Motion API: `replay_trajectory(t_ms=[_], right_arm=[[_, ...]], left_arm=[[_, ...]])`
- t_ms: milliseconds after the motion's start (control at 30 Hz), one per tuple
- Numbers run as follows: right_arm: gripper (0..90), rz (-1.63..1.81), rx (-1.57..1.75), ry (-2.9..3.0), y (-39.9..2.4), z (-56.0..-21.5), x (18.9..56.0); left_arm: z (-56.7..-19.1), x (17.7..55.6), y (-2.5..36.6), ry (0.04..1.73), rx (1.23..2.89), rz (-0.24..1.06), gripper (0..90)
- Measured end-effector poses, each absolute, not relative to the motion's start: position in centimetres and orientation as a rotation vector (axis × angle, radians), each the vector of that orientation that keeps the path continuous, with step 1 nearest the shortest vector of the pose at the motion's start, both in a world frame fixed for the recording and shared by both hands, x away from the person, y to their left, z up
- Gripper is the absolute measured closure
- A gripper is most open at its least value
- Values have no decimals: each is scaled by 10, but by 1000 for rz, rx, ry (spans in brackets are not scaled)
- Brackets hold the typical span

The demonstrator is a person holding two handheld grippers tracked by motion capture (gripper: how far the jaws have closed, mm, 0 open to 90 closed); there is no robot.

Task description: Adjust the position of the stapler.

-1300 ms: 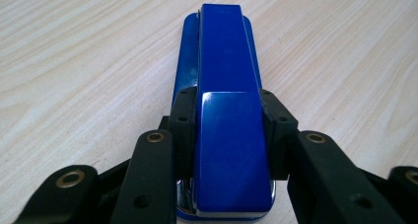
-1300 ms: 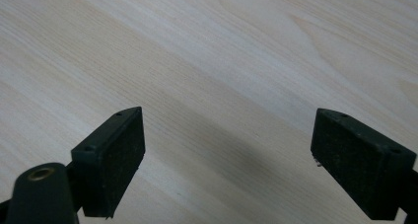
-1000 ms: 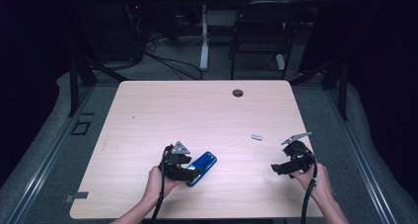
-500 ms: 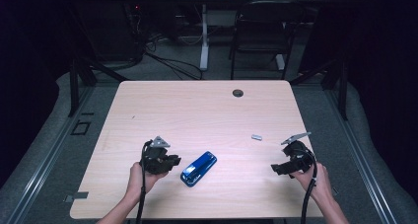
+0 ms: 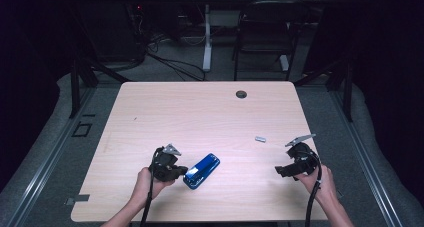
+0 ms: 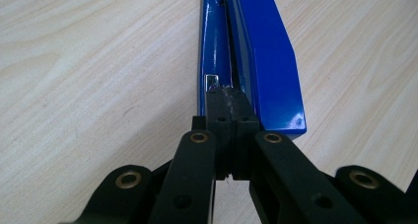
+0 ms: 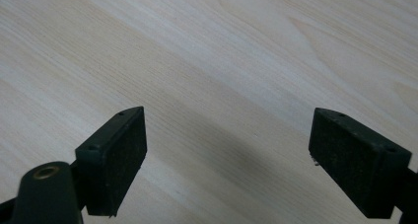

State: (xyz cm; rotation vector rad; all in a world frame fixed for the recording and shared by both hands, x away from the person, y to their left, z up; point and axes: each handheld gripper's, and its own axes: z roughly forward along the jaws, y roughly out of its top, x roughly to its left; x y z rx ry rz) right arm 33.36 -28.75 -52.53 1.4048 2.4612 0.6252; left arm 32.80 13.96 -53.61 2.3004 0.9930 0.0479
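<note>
Left gripper returned beside stapler; closed.

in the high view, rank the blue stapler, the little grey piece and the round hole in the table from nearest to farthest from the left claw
1. Blue stapler: right against the left claw, just to its right.
2. Small grey piece: farther right, toward the right claw.
3. Round hole: near the table's far edge.
</note>
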Motion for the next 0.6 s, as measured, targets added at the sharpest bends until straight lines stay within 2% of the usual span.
replay_trajectory(t_ms=[600], right_arm=[[163,661,1448,2462,-282,-525,333]], left_arm=[[-535,319,132,981,2301,-41,900]])
